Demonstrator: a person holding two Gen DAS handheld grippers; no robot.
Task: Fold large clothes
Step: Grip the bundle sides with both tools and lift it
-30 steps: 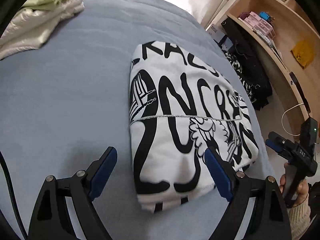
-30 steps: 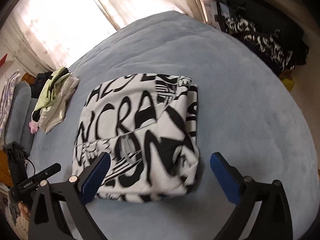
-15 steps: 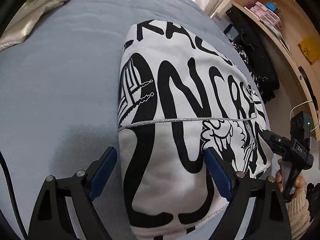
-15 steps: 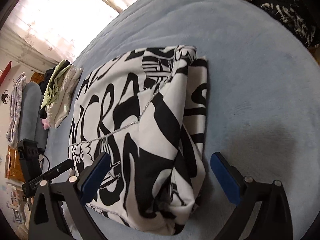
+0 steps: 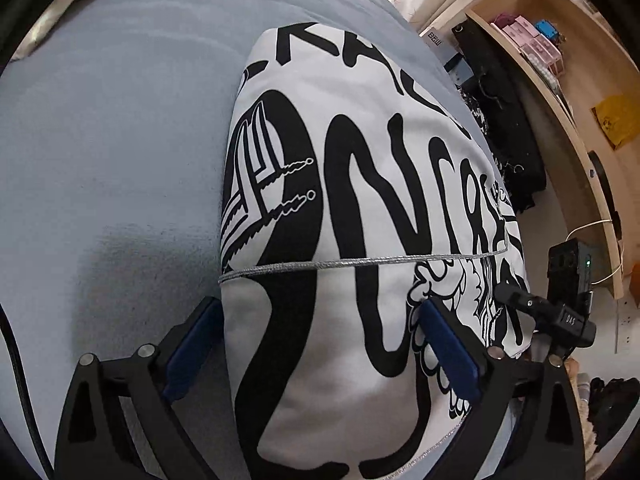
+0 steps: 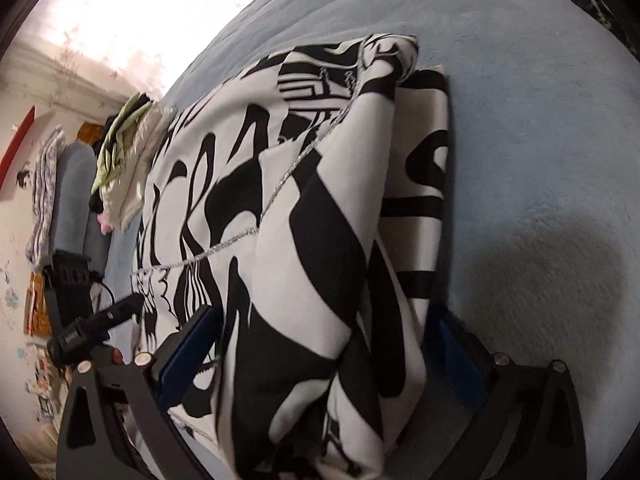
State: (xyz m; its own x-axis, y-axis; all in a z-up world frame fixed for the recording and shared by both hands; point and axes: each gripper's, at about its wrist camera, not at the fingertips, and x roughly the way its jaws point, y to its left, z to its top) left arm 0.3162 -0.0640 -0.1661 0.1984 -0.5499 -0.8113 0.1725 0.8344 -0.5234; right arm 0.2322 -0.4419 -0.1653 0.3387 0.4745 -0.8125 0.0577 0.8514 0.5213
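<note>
Both tools straddle the folded black-and-white garment (image 5: 352, 216) on the bed (image 5: 104, 128): left tool (image 5: 320, 344) opening wide, right tool (image 6: 324, 356) wide, neither pinching it.

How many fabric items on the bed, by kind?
Black-and-white printed garment, folded: 1
Pile of pale green and cream clothes at the far edge: 1 pile; pieces in it can't be counted
Total: 2

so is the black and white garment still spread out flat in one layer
No, the black and white garment lies folded in stacked layers on the blue bed cover.
</note>
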